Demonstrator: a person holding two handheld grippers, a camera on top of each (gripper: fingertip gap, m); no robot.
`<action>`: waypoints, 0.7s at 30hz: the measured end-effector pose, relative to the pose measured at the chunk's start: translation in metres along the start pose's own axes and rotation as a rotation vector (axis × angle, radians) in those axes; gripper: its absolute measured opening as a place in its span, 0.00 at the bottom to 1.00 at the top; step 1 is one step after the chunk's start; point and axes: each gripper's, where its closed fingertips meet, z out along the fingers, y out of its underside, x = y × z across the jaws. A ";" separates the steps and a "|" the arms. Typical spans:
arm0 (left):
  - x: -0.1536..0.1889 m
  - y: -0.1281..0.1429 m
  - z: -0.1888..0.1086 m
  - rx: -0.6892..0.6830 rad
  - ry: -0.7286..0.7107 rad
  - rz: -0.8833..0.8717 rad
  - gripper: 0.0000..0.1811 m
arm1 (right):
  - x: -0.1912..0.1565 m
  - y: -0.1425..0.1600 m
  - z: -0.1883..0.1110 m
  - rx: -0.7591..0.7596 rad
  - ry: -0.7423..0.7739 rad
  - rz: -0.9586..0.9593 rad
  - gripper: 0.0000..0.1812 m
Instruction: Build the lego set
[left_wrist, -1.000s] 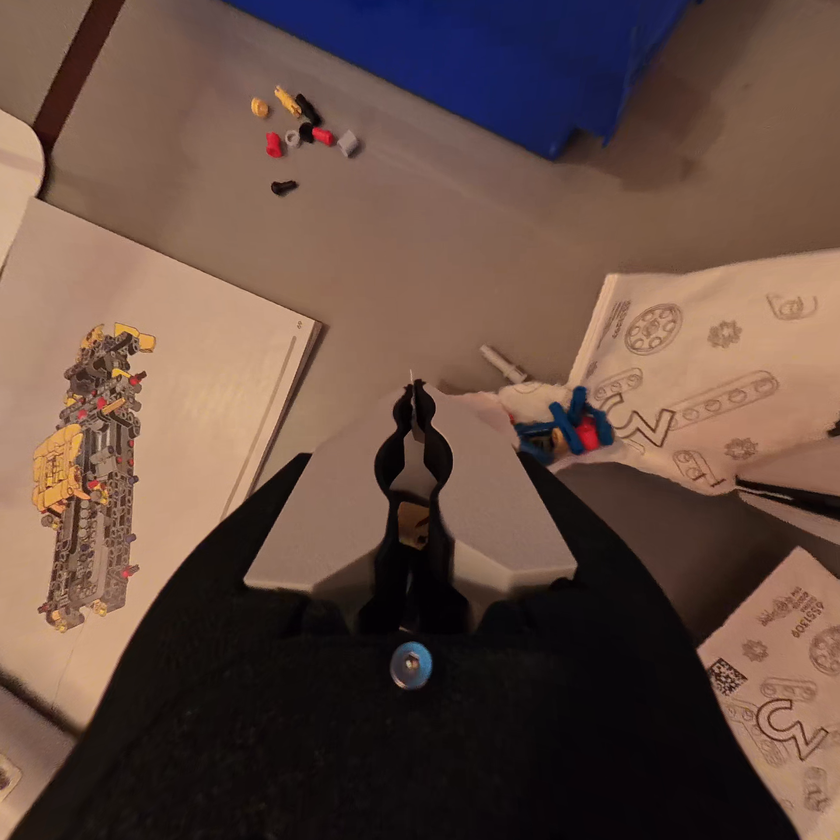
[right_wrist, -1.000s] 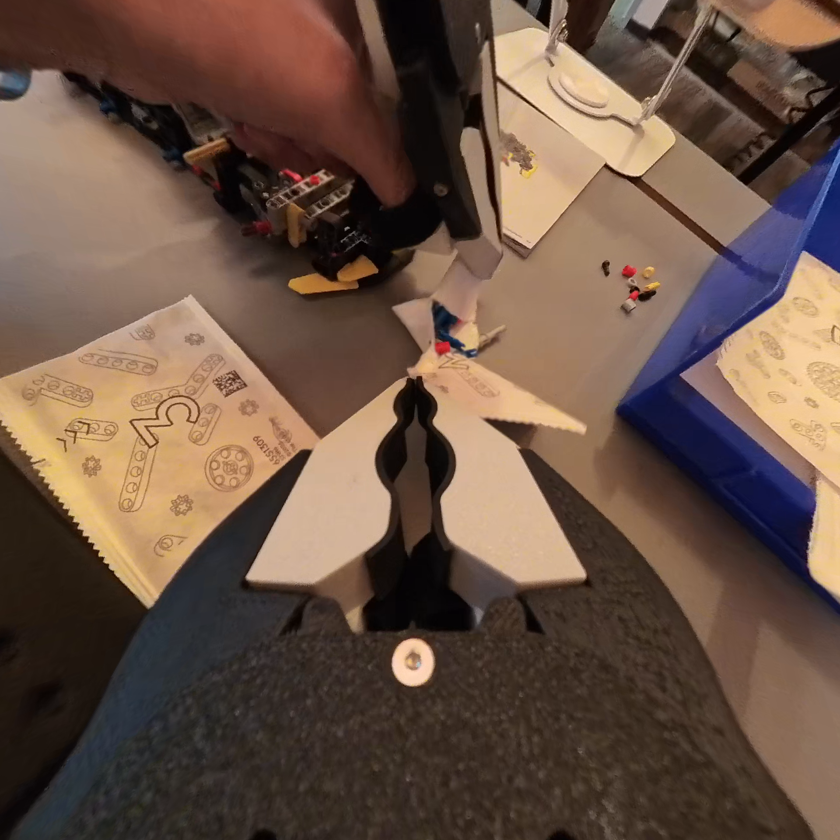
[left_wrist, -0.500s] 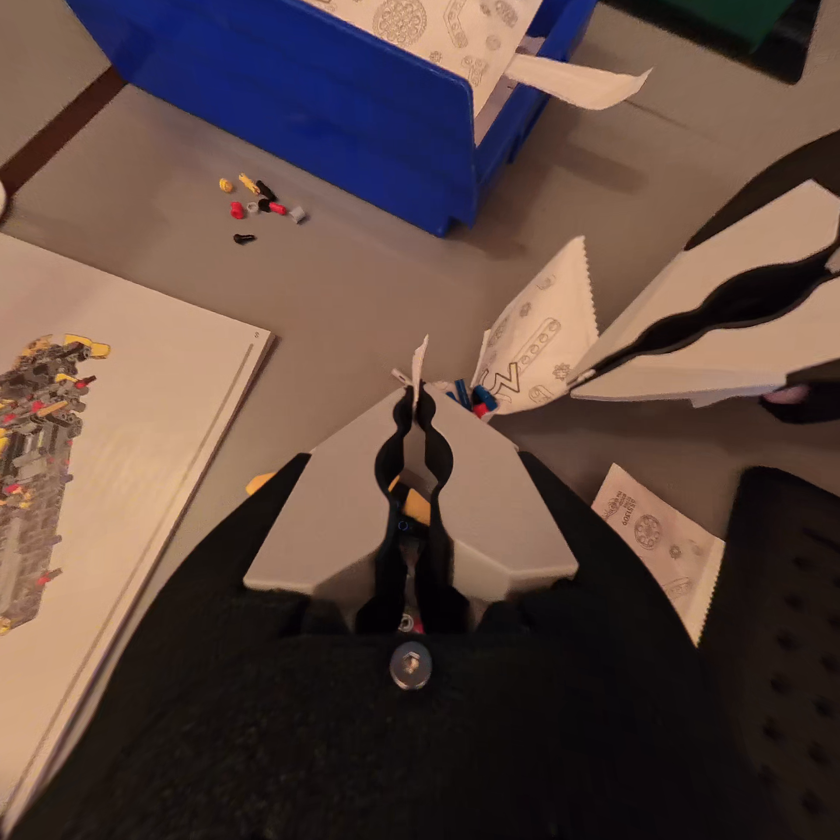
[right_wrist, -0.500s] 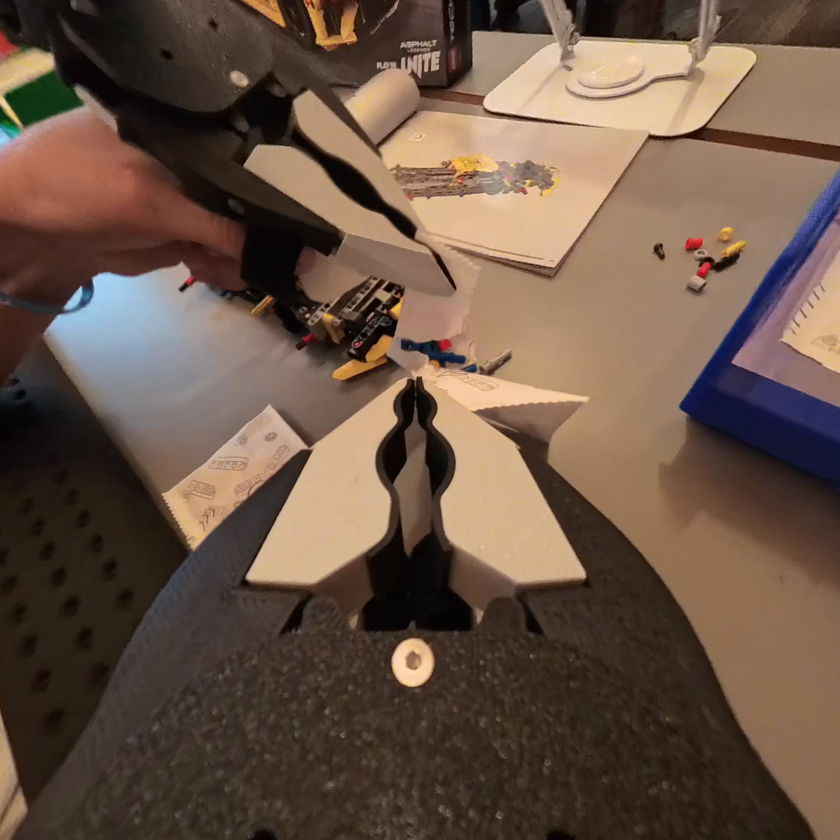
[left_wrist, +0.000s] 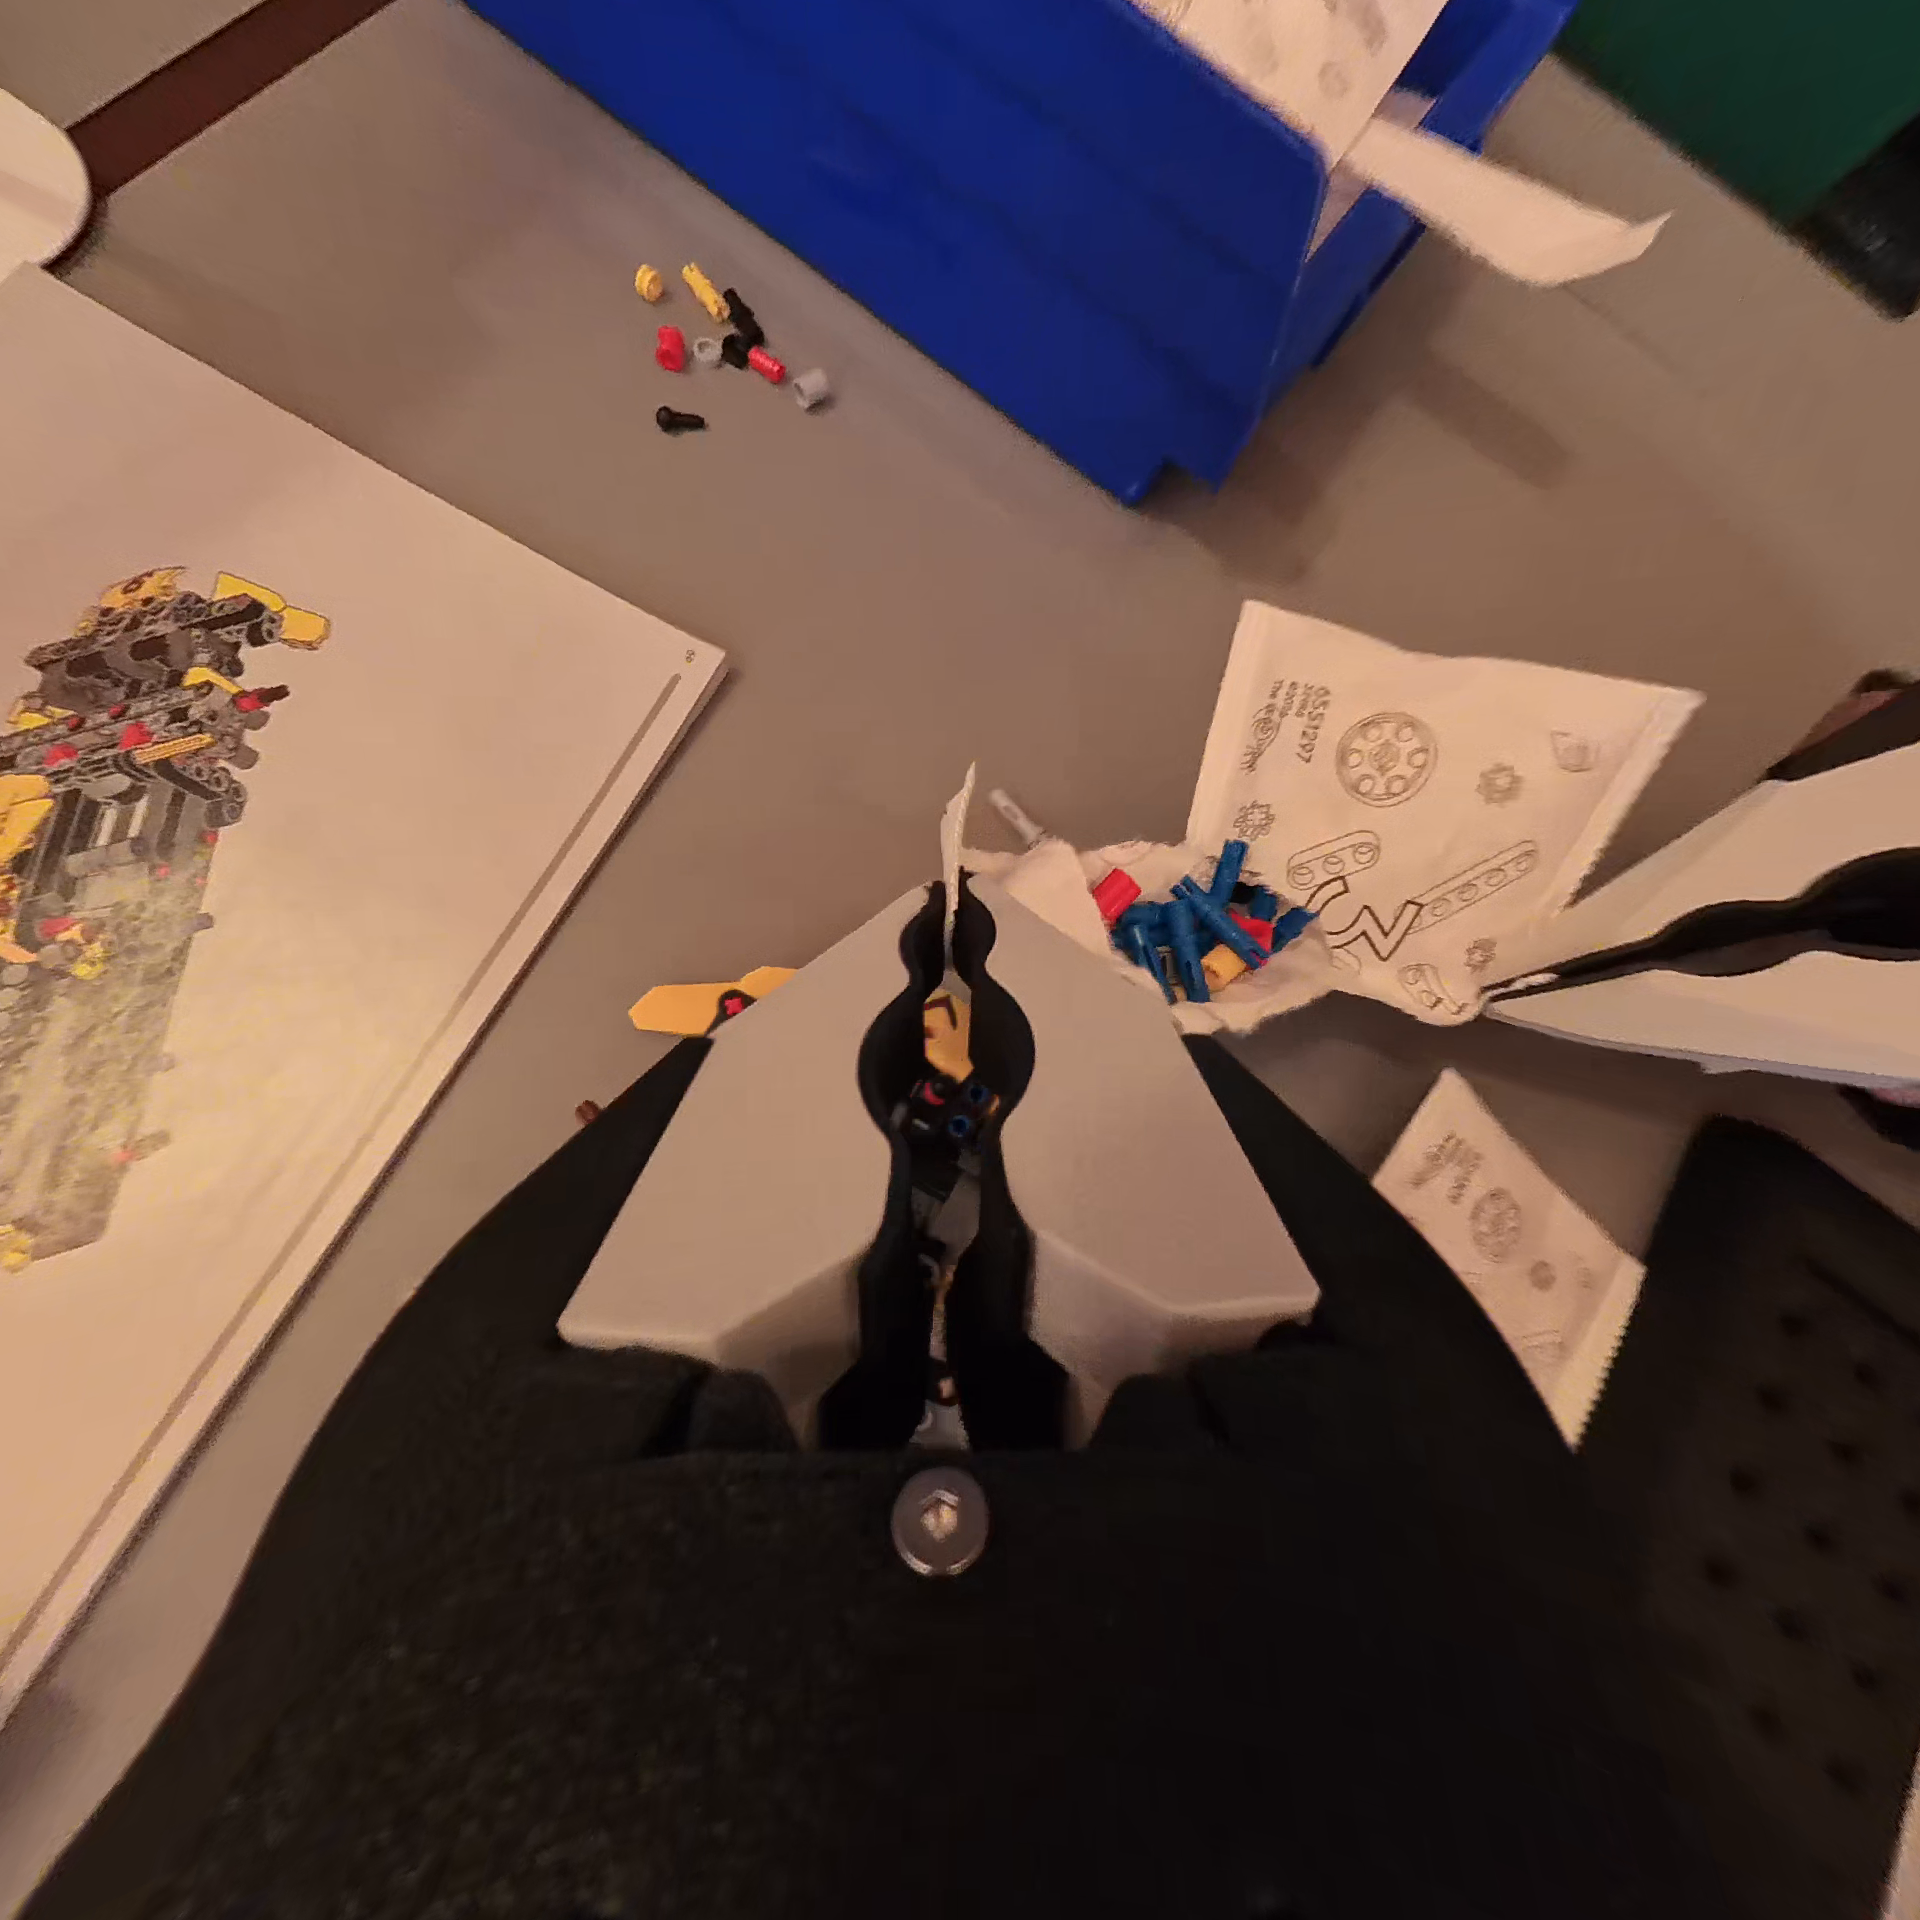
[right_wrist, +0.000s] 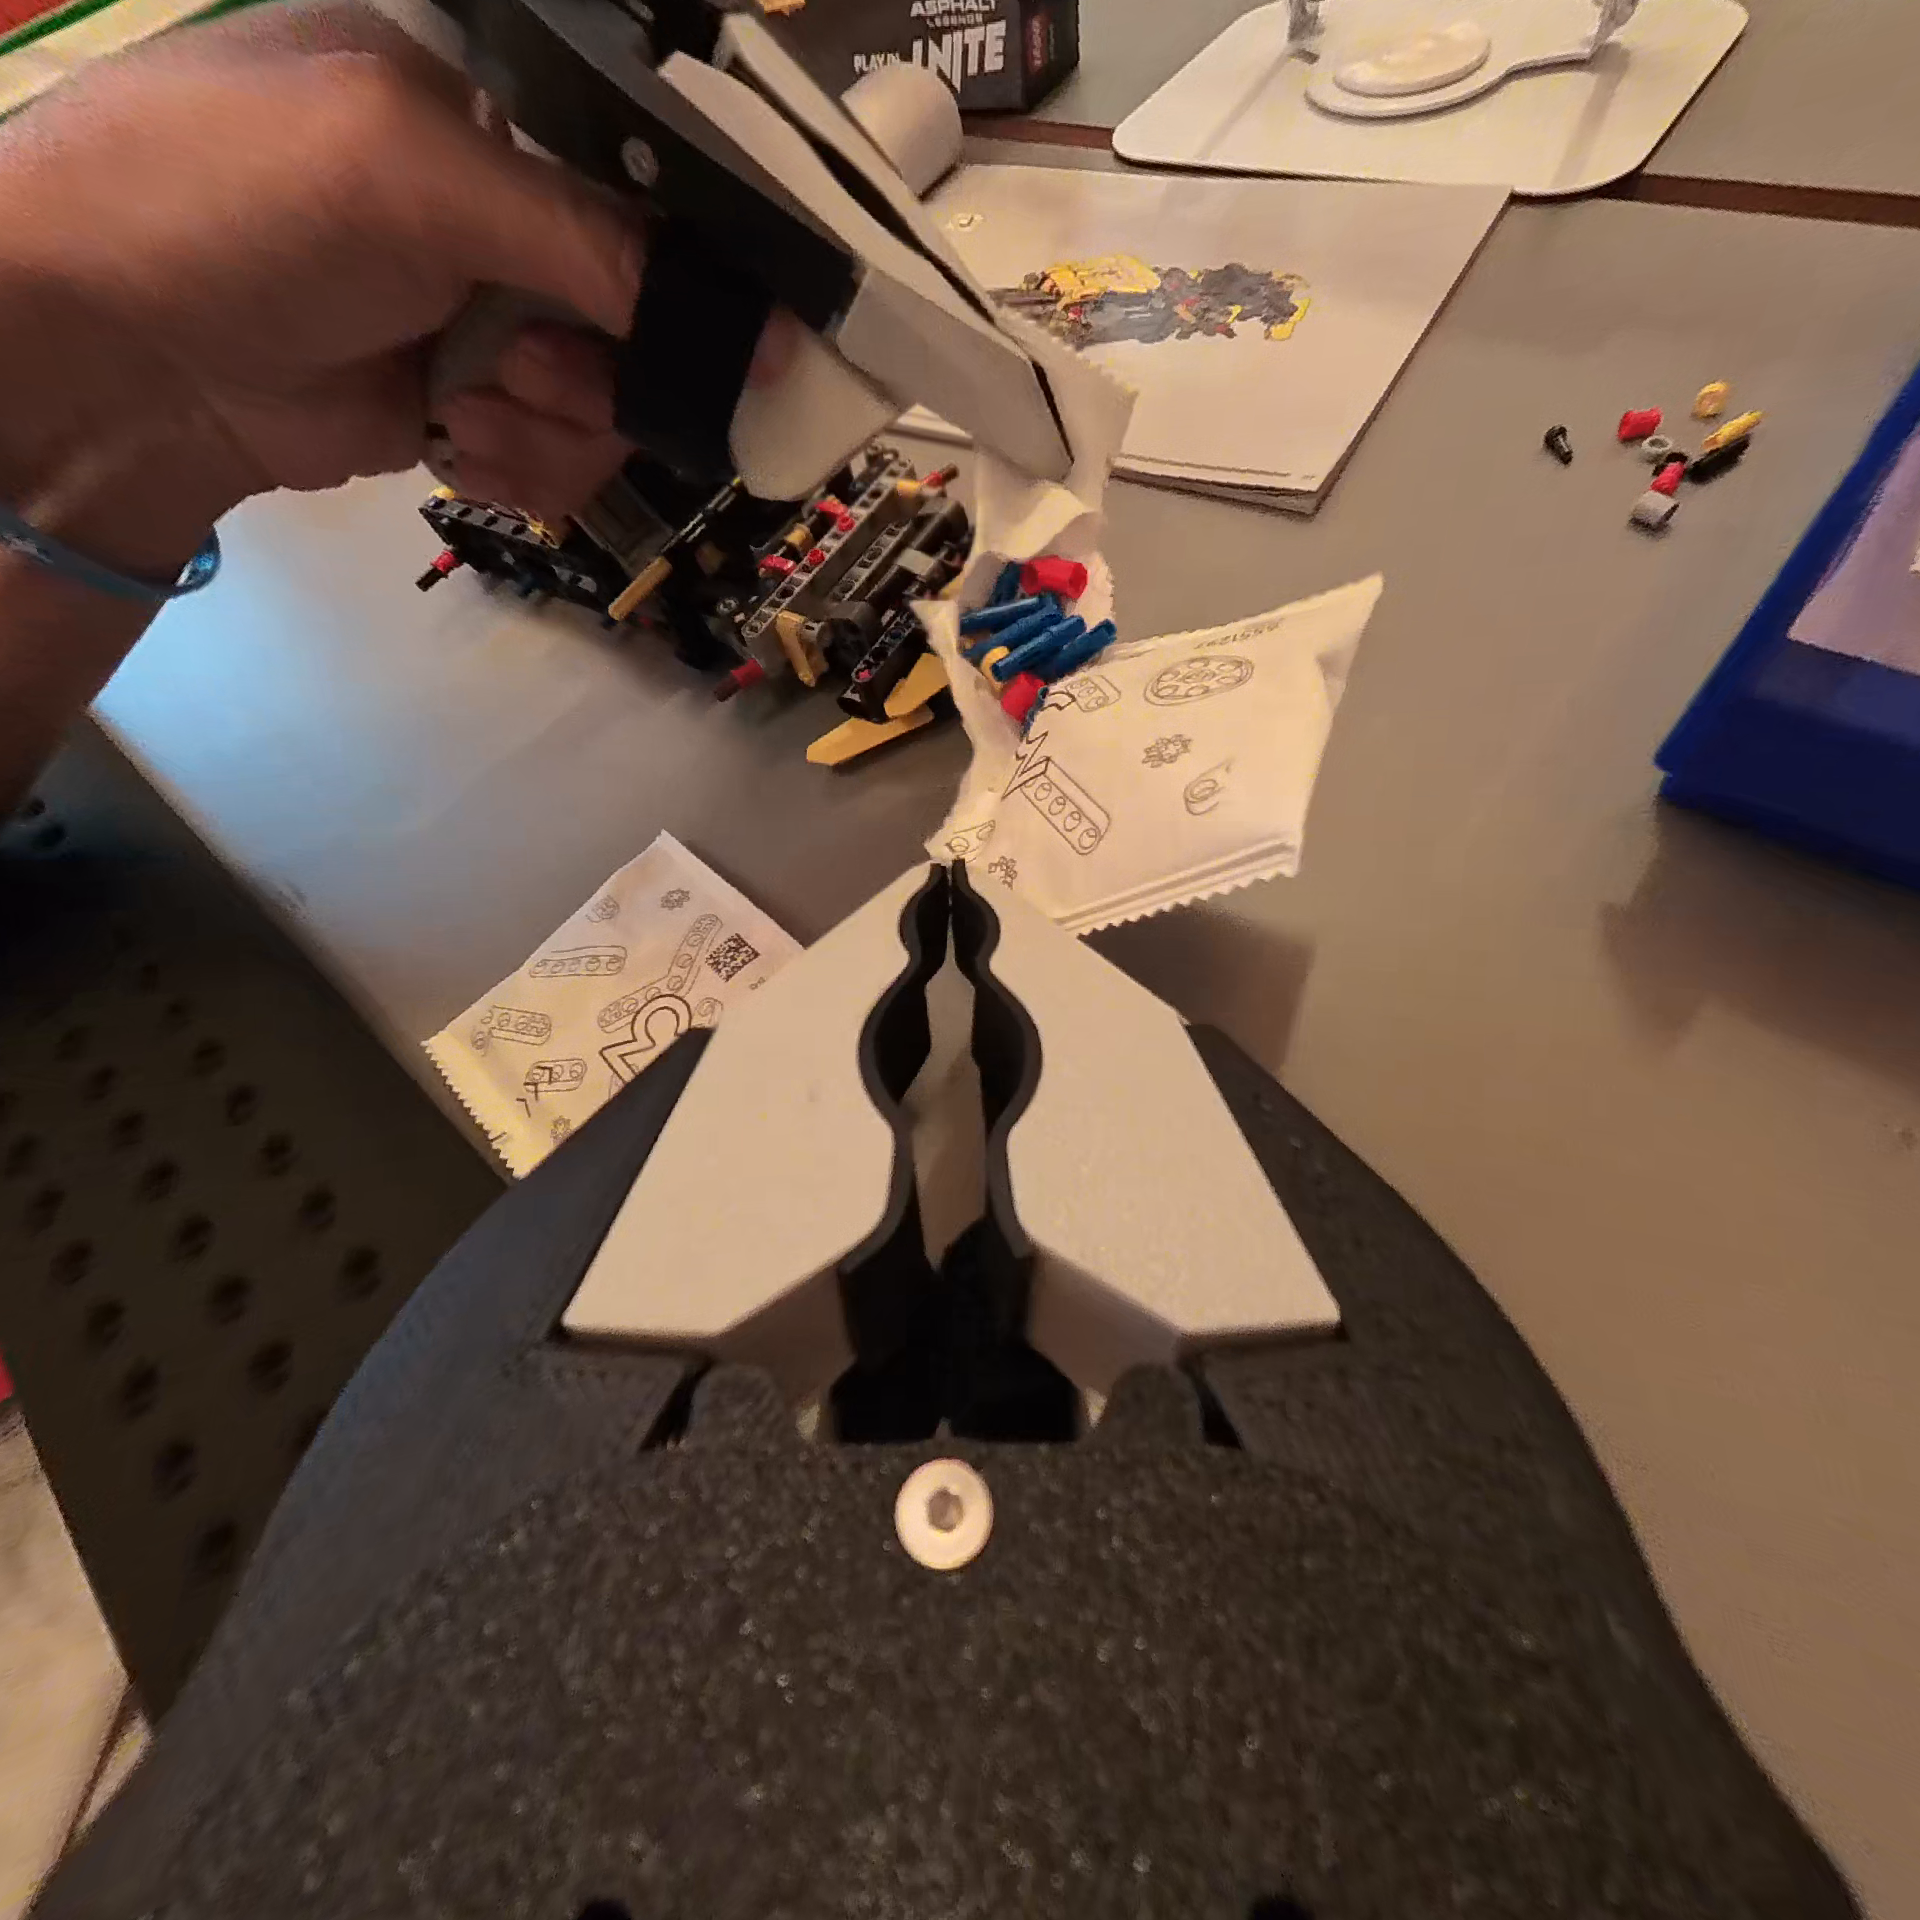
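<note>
**Lego set (right_wrist: 748, 561): parts bag held open between two tools**

Half built, black and grey with yellow pieces, lying on the grey surface (left_wrist: 935, 582) at eleven o'clock from the right tool (right_wrist: 951, 878) in the right wrist view, partly behind the hand (right_wrist: 312, 312) that carries the other tool. Not touched by either tool now.

Left tool (left_wrist: 951, 894) pressed together on a torn flap of the white paper bag (right_wrist: 1174, 748), at the top of the tear. Right tool also pressed together, pinching the lower edge of the same bag. Held so, probably, to pull the two sides apart and keep the mouth open above the surface. Blue and red pins (right_wrist: 1029, 634) gathered in the opening, not yet poured out.

Judged step: opening a new bag of parts, so the build is only in its middle. Next probably tipping the bag low over the surface, so that the pins do not roll away.

Instruction booklet (left_wrist: 312, 831) open at nine o'clock from the left tool, surely for reading during the work. Small loose parts (left_wrist: 727, 343) at eleven o'clock, just beside the blue bin (left_wrist: 987, 208). Another printed bag (right_wrist: 613, 1008) flat at ten o'clock from the right tool, just beside it.
</note>
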 end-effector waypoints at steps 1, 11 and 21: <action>-0.003 0.004 0.003 -0.031 -0.039 0.028 0.00 | -0.002 -0.001 0.002 -0.001 -0.007 0.011 0.00; -0.004 0.020 0.030 -0.214 -0.189 0.206 0.00 | -0.003 0.013 0.006 -0.069 0.053 -0.035 0.00; -0.004 0.012 0.028 -0.159 -0.212 0.207 0.05 | 0.015 -0.001 0.018 -0.065 -0.039 0.188 0.00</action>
